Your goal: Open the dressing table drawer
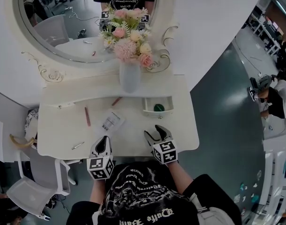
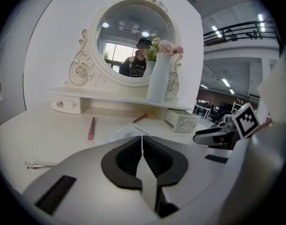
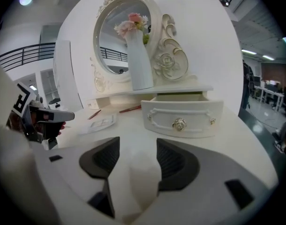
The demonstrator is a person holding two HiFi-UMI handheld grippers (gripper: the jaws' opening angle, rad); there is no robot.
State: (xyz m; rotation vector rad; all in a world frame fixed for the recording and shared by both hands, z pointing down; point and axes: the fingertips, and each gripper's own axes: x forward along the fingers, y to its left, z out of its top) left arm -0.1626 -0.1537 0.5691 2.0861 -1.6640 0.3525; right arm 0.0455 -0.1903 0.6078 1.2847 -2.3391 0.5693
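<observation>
The small white drawer [image 1: 157,106] [image 3: 182,117] [image 2: 182,120] under the right of the shelf stands pulled out, with a dark green thing [image 1: 158,108] inside. Its round knob [image 3: 179,123] faces my right gripper [image 1: 155,133] [image 3: 133,161], which hovers a short way in front of it, open, nothing between its jaws. My left gripper [image 1: 102,146] [image 2: 143,149] is shut and empty over the table's front edge, to the left of the right one. A second small drawer [image 2: 64,105] at the shelf's left end is closed.
A white vase of pink flowers [image 1: 130,76] stands on the shelf before the oval mirror [image 1: 68,27]. On the dressing table [image 1: 54,135] lie a pink pencil [image 1: 87,116], a printed sheet [image 1: 110,122], a red pencil [image 1: 116,101] and a metal tool [image 1: 77,145]. A grey chair [image 1: 30,191] is lower left.
</observation>
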